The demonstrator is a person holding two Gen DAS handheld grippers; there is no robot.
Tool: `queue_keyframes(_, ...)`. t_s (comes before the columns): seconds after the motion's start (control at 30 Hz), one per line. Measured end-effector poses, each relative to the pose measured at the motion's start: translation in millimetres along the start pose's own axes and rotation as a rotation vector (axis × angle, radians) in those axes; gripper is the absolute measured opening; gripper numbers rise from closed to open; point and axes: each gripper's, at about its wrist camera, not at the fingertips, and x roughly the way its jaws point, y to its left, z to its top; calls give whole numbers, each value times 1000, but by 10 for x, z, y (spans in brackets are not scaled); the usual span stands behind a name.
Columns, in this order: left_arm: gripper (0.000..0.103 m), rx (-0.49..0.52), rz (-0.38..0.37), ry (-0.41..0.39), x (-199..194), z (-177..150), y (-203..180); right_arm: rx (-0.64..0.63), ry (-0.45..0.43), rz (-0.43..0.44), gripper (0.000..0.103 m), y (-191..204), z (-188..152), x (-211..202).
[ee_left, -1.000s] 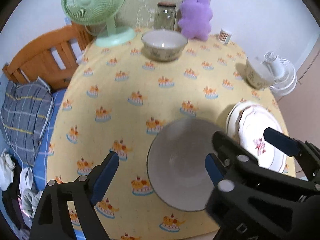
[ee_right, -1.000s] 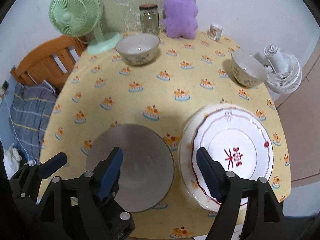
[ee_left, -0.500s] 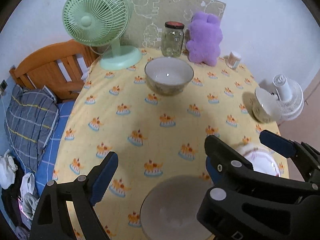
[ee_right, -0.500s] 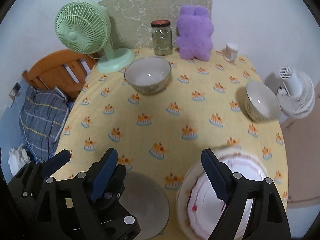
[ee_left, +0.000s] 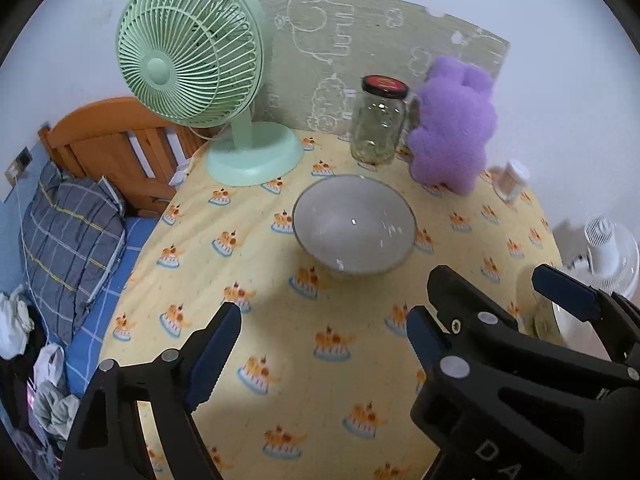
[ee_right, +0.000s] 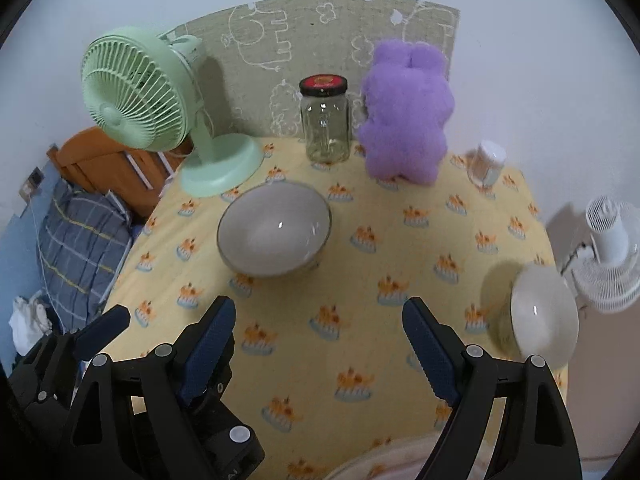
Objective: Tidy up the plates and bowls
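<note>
both tongs (ee_left: 324,340) (ee_right: 318,338) agape, gripping nothing, left closing; empty bowl (ee_right: 274,229), empty-looking jar (ee_right: 325,120) beyond

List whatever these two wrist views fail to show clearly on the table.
- Plates: right wrist view, only a blurred pale rim, cut off by the bottom edge; pattern and count unreadable.
- Small bowl: left wrist view, mostly hidden behind the right gripper; only an edge shows.
- Small white-capped container: both views, too small and blurred to identify its contents.
- Big bowl: its outer pattern is hidden by the high viewing angle.
</note>
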Motion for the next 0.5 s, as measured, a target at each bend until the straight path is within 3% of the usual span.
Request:
queue_keyframes(0.23, 83, 18, 58, -20, 311, 297, -28, -4, -3, 24, 87, -26, 301, 350)
queue_keyframes(0.5, 68, -4, 50, -13, 683, 510, -11, 20, 9, 15, 85, -66, 530, 764)
